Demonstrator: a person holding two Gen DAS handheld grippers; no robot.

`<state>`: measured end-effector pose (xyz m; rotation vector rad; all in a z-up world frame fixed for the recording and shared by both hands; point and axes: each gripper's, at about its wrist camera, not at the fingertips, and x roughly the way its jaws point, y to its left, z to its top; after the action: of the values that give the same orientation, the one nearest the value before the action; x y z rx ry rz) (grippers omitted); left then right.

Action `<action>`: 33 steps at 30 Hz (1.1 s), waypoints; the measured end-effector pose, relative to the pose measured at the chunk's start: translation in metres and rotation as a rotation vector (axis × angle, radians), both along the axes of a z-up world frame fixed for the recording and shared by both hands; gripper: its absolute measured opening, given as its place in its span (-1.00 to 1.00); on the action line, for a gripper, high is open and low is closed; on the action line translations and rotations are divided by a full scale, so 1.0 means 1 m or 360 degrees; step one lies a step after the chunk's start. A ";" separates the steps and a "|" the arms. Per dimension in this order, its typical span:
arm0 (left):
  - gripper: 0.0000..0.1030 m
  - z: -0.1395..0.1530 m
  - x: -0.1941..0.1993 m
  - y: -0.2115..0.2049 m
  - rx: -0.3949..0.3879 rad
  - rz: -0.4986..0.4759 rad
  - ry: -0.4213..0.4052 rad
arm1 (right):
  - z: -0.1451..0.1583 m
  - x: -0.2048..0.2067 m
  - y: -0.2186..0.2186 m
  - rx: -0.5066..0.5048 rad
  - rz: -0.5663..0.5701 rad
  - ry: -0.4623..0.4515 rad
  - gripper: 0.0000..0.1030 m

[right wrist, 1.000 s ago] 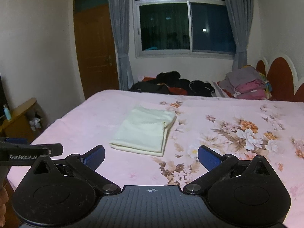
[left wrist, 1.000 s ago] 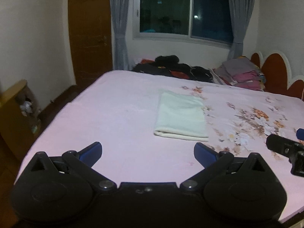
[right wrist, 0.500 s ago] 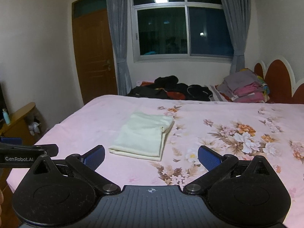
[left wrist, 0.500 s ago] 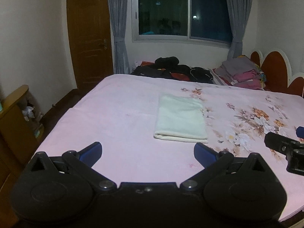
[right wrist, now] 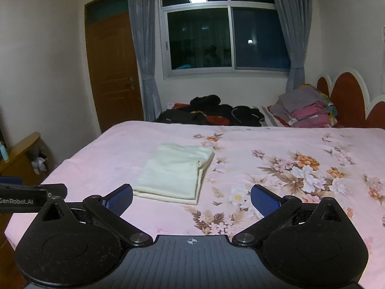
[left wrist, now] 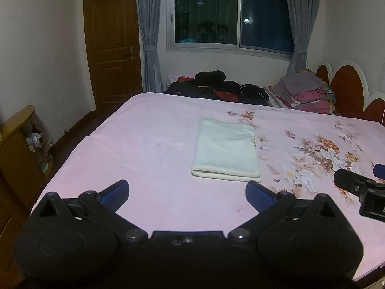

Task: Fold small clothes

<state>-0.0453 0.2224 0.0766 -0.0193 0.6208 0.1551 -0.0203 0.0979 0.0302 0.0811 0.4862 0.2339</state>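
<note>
Left gripper (left wrist: 187, 189): at the bottom of our left view, fingers spread wide, holding nothing.
Right gripper (right wrist: 191, 197): at the bottom of our right view, likewise spread wide and empty.
Cloth (left wrist: 226, 153): a pale cloth lies folded flat on the pink bedsheet (left wrist: 149, 149), centre of frame, just past both grippers and touched by neither.
Dark clothes (left wrist: 216, 88): heaped at the bed's far edge, upper centre.
Folded stack (left wrist: 305, 91): upper right, by the headboard.
Progress: we judge this piece done; the dark heap looks left to fold.
</note>
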 end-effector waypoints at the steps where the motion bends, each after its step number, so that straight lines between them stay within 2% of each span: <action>1: 1.00 0.000 0.000 0.000 0.0001 0.0001 0.0003 | 0.000 0.001 -0.001 0.0004 -0.0004 0.0002 0.99; 33: 1.00 -0.003 0.008 0.006 0.0007 0.0008 0.0032 | -0.013 0.014 -0.003 0.0028 -0.0003 0.0038 0.99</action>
<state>-0.0375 0.2285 0.0731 -0.0152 0.6407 0.1617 -0.0067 0.0952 0.0173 0.1017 0.5081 0.2357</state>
